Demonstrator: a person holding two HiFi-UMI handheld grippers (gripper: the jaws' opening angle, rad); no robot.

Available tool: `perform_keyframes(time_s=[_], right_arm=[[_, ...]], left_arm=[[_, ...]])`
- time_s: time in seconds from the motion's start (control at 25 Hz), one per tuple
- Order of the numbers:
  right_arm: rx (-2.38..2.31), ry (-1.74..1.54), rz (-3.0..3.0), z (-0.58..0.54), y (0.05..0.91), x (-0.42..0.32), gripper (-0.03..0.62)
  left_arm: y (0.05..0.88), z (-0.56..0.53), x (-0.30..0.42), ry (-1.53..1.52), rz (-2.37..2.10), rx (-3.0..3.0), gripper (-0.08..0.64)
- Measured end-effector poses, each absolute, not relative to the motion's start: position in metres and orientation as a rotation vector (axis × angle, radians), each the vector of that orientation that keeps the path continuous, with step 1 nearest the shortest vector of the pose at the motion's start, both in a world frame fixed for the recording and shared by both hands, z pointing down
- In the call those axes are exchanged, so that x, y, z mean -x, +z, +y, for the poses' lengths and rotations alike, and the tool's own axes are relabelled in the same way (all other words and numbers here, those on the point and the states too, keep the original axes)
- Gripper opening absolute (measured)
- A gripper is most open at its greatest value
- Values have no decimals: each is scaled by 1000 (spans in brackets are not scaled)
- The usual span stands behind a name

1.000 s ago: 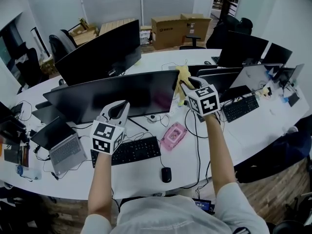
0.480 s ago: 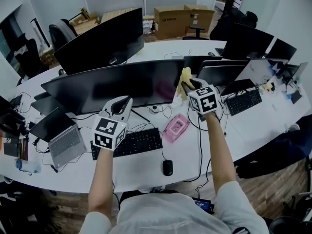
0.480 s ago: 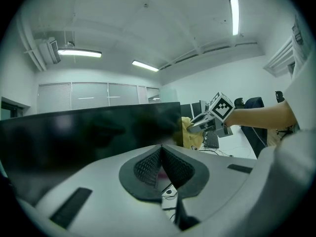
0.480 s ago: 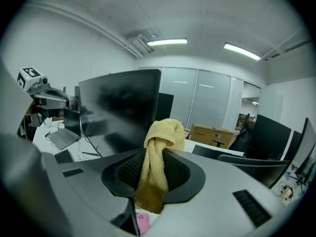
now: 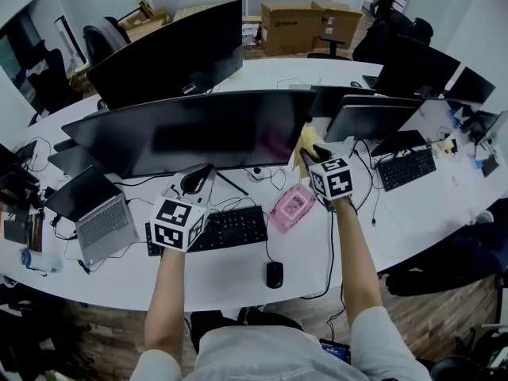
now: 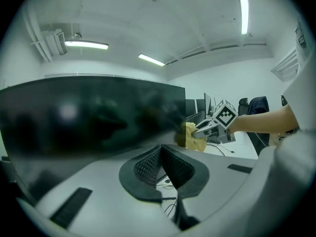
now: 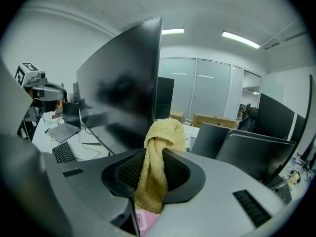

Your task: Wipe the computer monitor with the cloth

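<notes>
Yellow cloth [image 7: 158, 147] pinched in the right gripper [image 7: 154, 176], held up at the right edge of the wide dark monitor [image 5: 190, 133]
A second screen [image 5: 373, 119] stands just right of that edge, leaving only a narrow gap. The left gripper [image 6: 162, 166] hangs low before the monitor's middle, jaws together on nothing. A keyboard [image 5: 214, 230], pink pack [image 5: 292, 207] and mouse [image 5: 274, 274] lie on the white desk [image 5: 238, 284]; shut cardboard boxes [image 5: 305, 26] stand behind

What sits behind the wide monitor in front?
Another large dark monitor stands behind the wide monitor, with cardboard boxes farther back. The desk strip right behind the screen is covered.
</notes>
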State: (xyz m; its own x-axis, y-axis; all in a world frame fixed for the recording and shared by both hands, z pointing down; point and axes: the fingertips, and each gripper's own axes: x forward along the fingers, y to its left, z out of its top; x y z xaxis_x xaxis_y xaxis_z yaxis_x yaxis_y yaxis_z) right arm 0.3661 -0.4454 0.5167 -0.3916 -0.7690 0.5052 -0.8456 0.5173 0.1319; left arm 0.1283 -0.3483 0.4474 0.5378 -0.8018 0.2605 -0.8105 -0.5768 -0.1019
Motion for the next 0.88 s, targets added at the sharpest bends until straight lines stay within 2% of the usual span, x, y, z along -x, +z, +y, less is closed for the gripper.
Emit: perform_keyframes(time_s=[0.72, 0.88], right_arm=[[-1263, 453, -2218, -448, 625, -364, 117], [-1305, 598, -2204, -449, 642, -364, 117]], left_arm=[[502, -347, -116, 503, -1449, -2609, 18], [509, -348, -113, 498, -1448, -2594, 18]])
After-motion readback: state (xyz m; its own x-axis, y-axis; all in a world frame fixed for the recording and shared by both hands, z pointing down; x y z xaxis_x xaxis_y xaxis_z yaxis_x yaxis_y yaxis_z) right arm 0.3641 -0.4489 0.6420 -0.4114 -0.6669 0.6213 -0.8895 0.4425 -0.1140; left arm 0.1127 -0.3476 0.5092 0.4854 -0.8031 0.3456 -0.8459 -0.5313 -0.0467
